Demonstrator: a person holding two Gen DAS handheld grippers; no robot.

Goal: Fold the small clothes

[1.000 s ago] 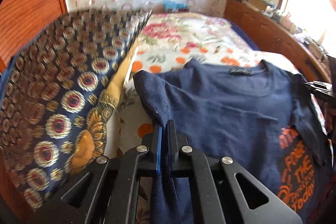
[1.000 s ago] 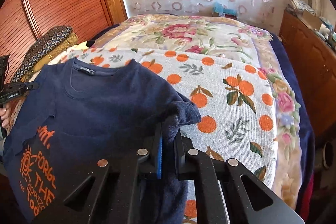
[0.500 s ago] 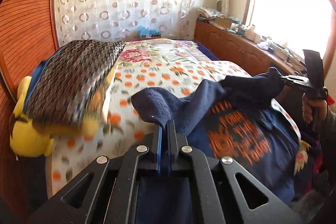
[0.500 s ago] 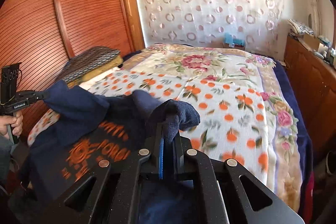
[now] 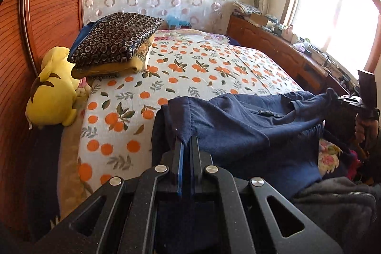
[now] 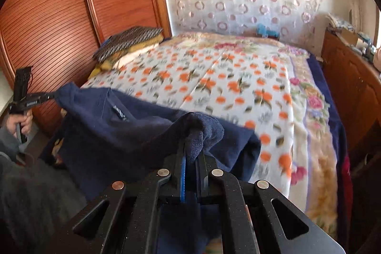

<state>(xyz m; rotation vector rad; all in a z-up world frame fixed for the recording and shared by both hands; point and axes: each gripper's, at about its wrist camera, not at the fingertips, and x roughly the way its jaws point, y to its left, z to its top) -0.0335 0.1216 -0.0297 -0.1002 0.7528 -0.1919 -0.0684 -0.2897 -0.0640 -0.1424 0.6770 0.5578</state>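
**Both Hand-Held Grippers Clamped on the Shirt: Fold Carry Stage**

Left hand-held gripper has its jaws pressed together on a corner of the navy T-shirt. Right hand-held gripper is likewise clamped on a bunched wad of the same garment. The shirt hangs stretched between the two grips over the near edge of the bed, its collar label facing up and its lower part draping down toward the person.

**Step in hand.** Judging by the slung cloth, the garment is being carried by its two shoulder or sleeve corners, either to lay one half over the other or to re-lay it flat.

**Next move.** Lower both corners level and together onto the bedspread, keep even tension so that the edge lands straight, and release only once the cloth rests flat.

**Materials and shapes.**
- T-shirt: soft, matte knit, limp; creases and sags readily.
- Bedspread: white woven cover printed with oranges and leaves, with a floral border along its far side.
- Folded textiles: a neat stack with a dark ring-patterned top layer, beside the wooden headboard.
- Yellow plush toy: rounded, at the bed's edge near the stack.
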